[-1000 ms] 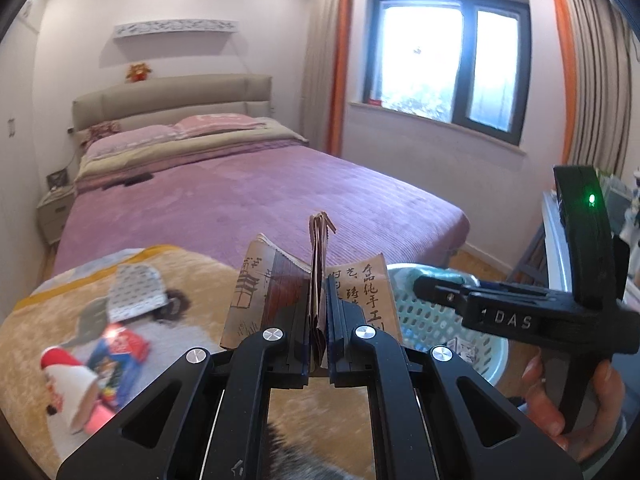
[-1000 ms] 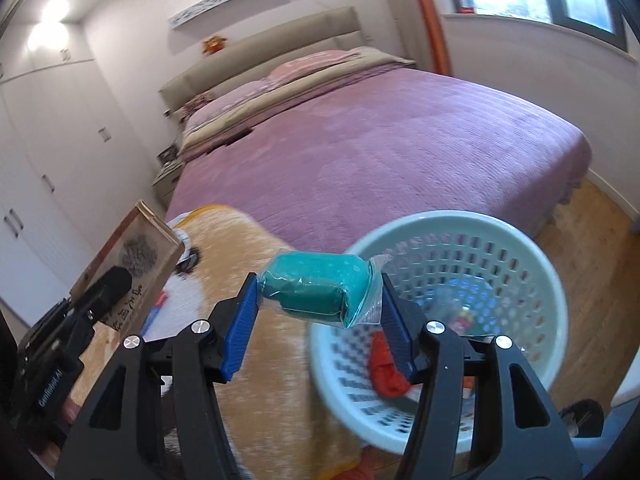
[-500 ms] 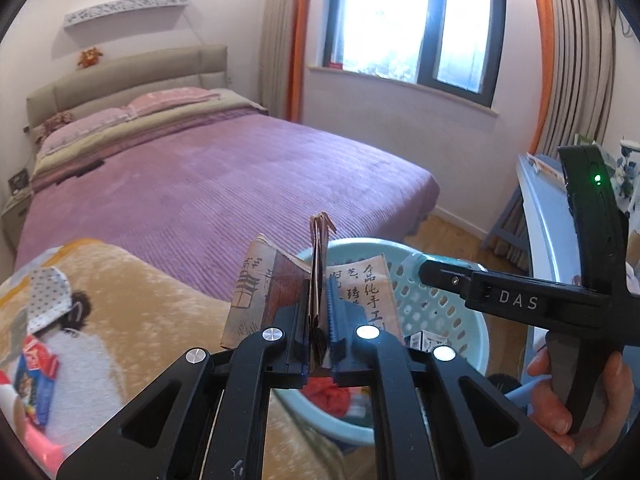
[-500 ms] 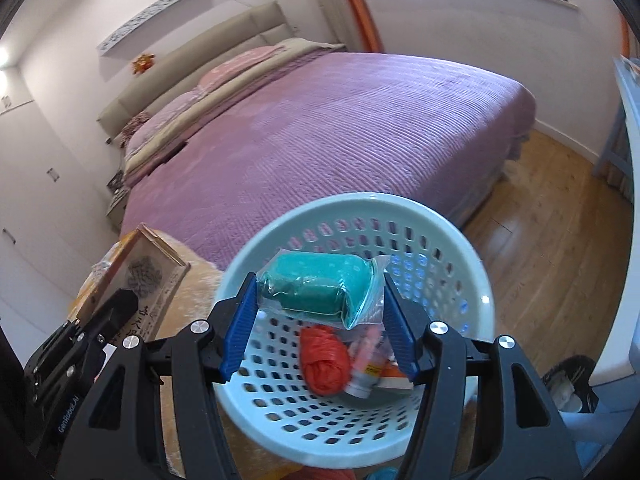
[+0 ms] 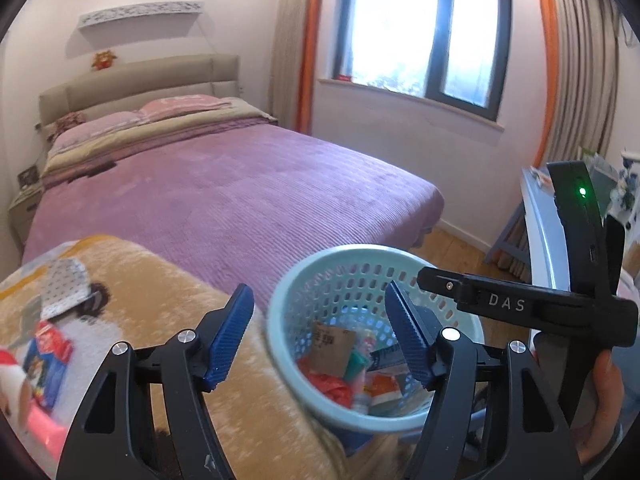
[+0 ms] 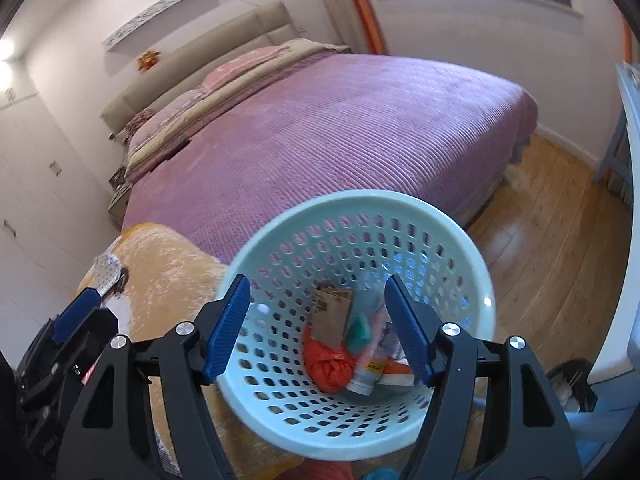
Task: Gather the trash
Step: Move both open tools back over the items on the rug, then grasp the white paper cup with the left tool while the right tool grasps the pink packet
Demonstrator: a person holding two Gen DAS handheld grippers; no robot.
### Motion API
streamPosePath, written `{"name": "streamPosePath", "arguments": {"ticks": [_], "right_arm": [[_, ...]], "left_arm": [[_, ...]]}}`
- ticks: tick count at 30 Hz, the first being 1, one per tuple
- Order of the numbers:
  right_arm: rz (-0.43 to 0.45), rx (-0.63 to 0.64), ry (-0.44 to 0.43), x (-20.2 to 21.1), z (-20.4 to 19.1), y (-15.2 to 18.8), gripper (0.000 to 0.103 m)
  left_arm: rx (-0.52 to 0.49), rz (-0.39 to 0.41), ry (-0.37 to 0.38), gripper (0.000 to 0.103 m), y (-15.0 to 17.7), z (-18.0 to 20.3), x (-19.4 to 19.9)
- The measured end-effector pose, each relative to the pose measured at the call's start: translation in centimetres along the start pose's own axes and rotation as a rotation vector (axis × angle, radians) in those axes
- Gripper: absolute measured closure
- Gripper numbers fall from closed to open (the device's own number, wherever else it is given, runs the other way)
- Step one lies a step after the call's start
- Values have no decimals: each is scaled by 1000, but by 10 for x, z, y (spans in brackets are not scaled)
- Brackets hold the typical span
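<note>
Both tongs, left (image 5: 320,330) and right (image 6: 318,320), gape empty over the perforated round plastic basket (image 6: 472,256); inside, brown card packet (image 6: 334,312), crumpled red bag (image 6: 326,364).

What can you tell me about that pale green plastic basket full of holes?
The pale green plastic basket is round, with a thick smooth rim and perforated walls and floor. It stands upright beside the tan plush blanket, near the purple bed. Inside lie a brown paper packet, an orange crumpled bag, a teal packet and other wrappers. Both open grippers hover above it.

Basket (image 6: 472,256) mouth lies open above — trash (image 6: 340,344) heaped at bottom.
</note>
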State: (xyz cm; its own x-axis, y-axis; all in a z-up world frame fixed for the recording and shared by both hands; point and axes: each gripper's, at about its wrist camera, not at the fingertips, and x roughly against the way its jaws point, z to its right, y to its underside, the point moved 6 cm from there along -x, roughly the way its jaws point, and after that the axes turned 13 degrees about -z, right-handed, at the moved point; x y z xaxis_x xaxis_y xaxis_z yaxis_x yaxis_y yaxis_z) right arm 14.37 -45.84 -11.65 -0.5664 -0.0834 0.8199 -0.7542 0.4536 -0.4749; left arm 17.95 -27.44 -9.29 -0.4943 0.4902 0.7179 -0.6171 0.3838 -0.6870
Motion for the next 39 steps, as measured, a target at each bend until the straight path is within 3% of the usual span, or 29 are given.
{"name": "streamPosePath", "arguments": {"ticks": [7, 12, 19, 24, 27, 30, 32, 39], "right_arm": [[57, 172, -41, 15, -74, 10, 37], [72, 258, -82, 15, -119, 19, 37], [42, 376, -129, -3, -184, 43, 37], [-40, 459, -181, -32, -231, 81, 37], [-64, 505, -197, -41, -253, 97, 37], [-76, 560, -192, -47, -271, 108, 37], [-81, 579, -190, -48, -279, 112, 37], [-96, 654, -189, -53, -304, 124, 37]], "left_arm": [[118, 71, -66, 36, 11, -53, 50], [223, 61, -187, 32, 23, -110, 75], [416, 59, -277, 32, 60, -204, 105], [539, 21, -309, 32, 91, -262, 109], [580, -21, -278, 32, 103, -288, 102], [597, -79, -162, 32, 111, -304, 83], [608, -100, -166, 32, 116, -313, 74], [630, -86, -62, 30, 115, -315, 52]]}}
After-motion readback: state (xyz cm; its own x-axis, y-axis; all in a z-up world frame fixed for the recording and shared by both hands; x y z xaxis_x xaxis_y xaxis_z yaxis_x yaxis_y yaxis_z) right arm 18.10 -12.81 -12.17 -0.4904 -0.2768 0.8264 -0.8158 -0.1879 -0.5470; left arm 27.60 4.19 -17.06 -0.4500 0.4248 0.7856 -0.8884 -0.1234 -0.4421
